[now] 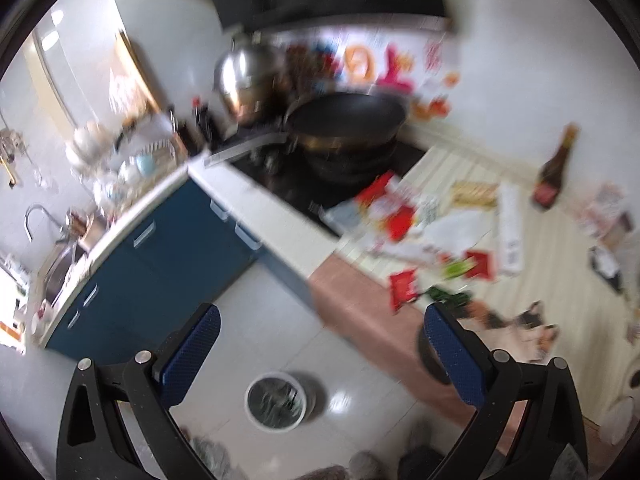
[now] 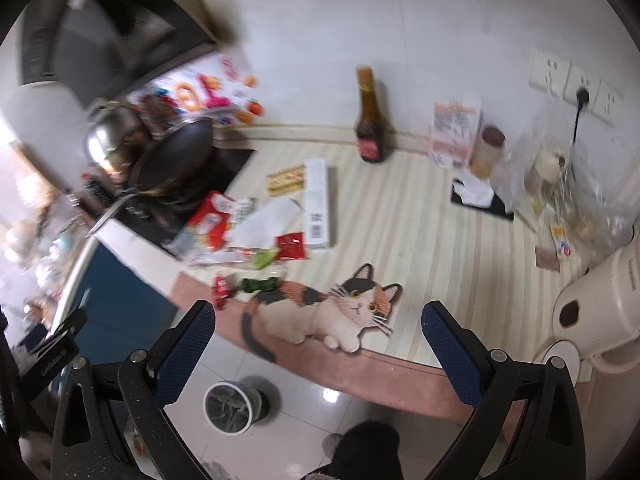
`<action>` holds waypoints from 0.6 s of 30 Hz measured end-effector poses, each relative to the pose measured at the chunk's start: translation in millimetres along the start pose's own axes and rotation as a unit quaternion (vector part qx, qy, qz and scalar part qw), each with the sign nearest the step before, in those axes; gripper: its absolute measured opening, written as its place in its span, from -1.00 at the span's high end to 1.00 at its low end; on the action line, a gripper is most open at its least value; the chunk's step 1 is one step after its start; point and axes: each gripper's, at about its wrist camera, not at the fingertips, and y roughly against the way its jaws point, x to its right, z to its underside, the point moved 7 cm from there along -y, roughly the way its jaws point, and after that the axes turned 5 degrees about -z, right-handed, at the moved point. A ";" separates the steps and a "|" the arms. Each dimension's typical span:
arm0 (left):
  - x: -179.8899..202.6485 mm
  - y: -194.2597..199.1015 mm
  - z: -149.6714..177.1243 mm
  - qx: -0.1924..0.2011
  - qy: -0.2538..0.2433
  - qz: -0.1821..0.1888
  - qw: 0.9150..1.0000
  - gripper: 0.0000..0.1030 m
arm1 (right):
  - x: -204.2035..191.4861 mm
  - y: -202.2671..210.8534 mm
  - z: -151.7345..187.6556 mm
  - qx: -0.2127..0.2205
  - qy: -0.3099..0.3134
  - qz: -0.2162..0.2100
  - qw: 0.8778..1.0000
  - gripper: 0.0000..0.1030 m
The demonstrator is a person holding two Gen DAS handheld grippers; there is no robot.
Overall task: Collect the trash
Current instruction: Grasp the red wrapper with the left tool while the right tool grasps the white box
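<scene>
Right wrist view: the right gripper (image 2: 318,336) hangs with jaws spread wide, empty, above the counter edge (image 2: 360,368). Wrappers (image 2: 291,245) and a white box (image 2: 316,204) lie scattered beside the stove (image 2: 192,196). The bin (image 2: 230,406) stands on the floor below. Left wrist view: the left gripper (image 1: 322,340) is likewise spread, holding nothing, over the bin (image 1: 276,400).

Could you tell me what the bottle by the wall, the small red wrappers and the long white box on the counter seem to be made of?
Bottle: probably dark glass, glossy with a red label, though plastic is possible. Red wrappers: thin shiny plastic film, crinkled. Long white box: matte printed cardboard with flat faces, crisp edges and a barcode.
</scene>
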 end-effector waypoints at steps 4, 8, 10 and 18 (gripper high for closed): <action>3.5 -71.7 1.9 -0.066 0.009 -0.007 0.998 -1.00 | 13.5 -70.8 -19.8 -0.026 -0.021 0.013 0.999 -0.72; 26.8 -133.9 15.2 -0.145 0.024 0.021 0.989 -1.00 | 24.1 -149.6 -39.4 -0.068 -0.025 0.018 0.997 -0.62; 43.7 -159.2 20.6 -0.188 0.027 0.043 0.981 -1.00 | 28.4 -188.8 -47.3 -0.094 -0.025 0.018 0.995 -0.62; 122.1 -239.1 23.9 -0.298 0.043 0.140 0.943 -0.92 | 36.5 -303.6 -62.5 -0.178 -0.024 0.025 0.983 -0.62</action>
